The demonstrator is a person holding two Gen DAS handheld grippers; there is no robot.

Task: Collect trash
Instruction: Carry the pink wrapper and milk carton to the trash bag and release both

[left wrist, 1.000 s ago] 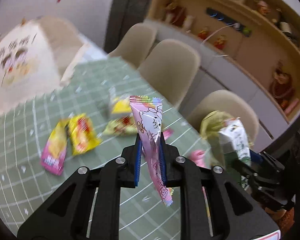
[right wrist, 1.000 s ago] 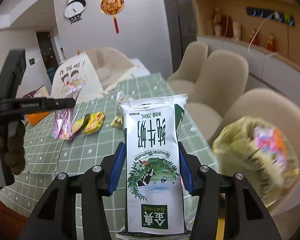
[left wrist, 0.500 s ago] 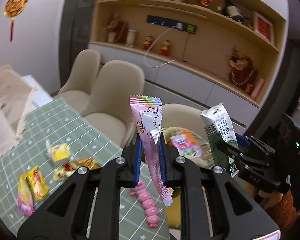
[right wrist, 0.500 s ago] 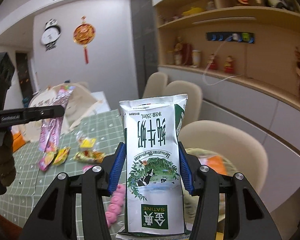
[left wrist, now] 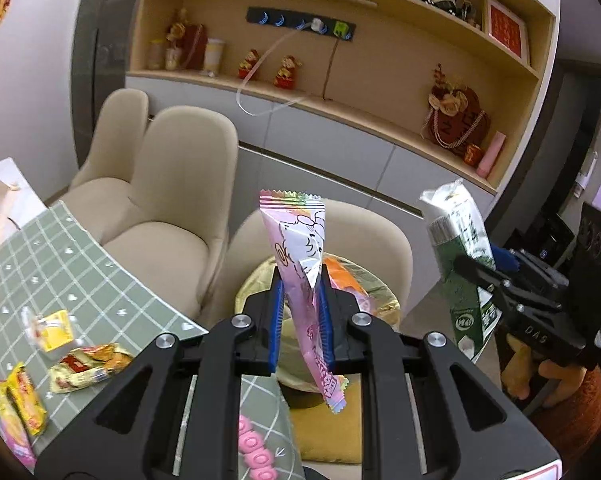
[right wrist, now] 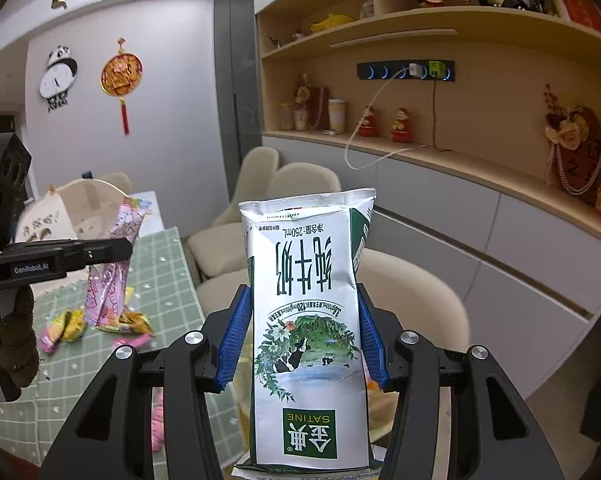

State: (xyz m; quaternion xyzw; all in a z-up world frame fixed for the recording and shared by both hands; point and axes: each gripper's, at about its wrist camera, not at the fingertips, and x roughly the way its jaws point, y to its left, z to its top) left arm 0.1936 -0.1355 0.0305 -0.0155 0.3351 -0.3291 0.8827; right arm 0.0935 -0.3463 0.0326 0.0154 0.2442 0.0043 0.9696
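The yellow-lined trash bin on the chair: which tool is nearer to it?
Left. The left tool, clamping the pink wrapper, is right over the bin; the right tool, holding the milk carton, is off to its right.

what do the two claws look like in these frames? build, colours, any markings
Both match: left claw and right claw have matte black angular frames with triangular cut-outs, silver round bolts at the pivots and ribbed blue pads inside the fingers. The left's side reads "GenRobot.AI" in white, seen from the right wrist. The right's body shows embossed "DAS" and a small green light, seen from the left wrist. No cables visible.
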